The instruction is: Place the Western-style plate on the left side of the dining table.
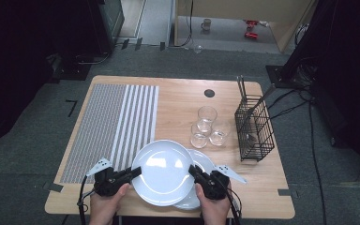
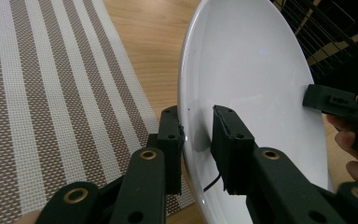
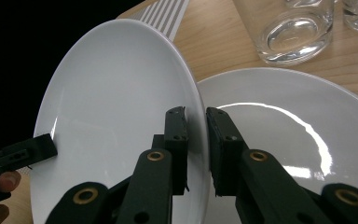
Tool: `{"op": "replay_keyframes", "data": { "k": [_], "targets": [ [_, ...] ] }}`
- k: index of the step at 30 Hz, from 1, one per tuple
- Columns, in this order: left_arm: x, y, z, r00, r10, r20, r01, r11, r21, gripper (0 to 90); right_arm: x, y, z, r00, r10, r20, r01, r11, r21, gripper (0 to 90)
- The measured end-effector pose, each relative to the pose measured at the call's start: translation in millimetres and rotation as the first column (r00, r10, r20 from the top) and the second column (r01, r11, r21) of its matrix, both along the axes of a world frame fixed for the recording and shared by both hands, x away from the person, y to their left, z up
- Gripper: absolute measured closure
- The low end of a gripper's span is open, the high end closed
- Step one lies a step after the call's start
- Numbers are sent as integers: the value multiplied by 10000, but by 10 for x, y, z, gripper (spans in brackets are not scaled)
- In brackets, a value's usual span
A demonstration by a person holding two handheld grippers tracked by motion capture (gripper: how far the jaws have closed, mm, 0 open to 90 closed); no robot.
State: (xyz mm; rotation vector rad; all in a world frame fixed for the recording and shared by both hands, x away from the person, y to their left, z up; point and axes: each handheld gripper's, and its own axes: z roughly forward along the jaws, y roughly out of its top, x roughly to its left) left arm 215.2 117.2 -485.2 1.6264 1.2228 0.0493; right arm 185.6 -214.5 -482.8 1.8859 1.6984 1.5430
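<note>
A white plate (image 1: 163,171) is held between both grippers near the table's front edge, partly over a second white plate (image 1: 205,161) that lies on the wood. My left gripper (image 1: 136,172) is shut on the held plate's left rim; in the left gripper view its jaws (image 2: 196,135) straddle the rim of the plate (image 2: 251,70). My right gripper (image 1: 192,171) is shut on the right rim. The right gripper view has the jaws (image 3: 196,135) pinching the edge of the held plate (image 3: 116,93), tilted above the lower plate (image 3: 284,121).
Three clear glasses (image 1: 207,126) stand together behind the plates. A black wire basket (image 1: 254,131) stands at the right side of the table. A striped grey and white placemat (image 1: 108,126) covers the left half of the wooden table (image 1: 183,96).
</note>
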Motion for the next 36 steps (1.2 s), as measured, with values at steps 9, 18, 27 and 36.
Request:
{"op": "replay_keyframes", "data": {
  "k": [9,18,27,36],
  "targets": [
    [19,65,23,9999,166,31,-166,9999,-26,748,52,77,42,9998,166,84,-166,9998,-61,795],
    [54,169,76,9990,456,32,-456,9990,-38,747,135,167,74,9994,320,90,-320,9995,-60,794],
    [58,325,133,9978,649,97,-649,9979,-8,748,237,301,131,9980,617,134,-617,9981,-8,795],
    [59,490,149,9957,926,37,-926,9957,-18,743,312,469,170,9958,903,176,-904,9959,28,800]
  ]
}}
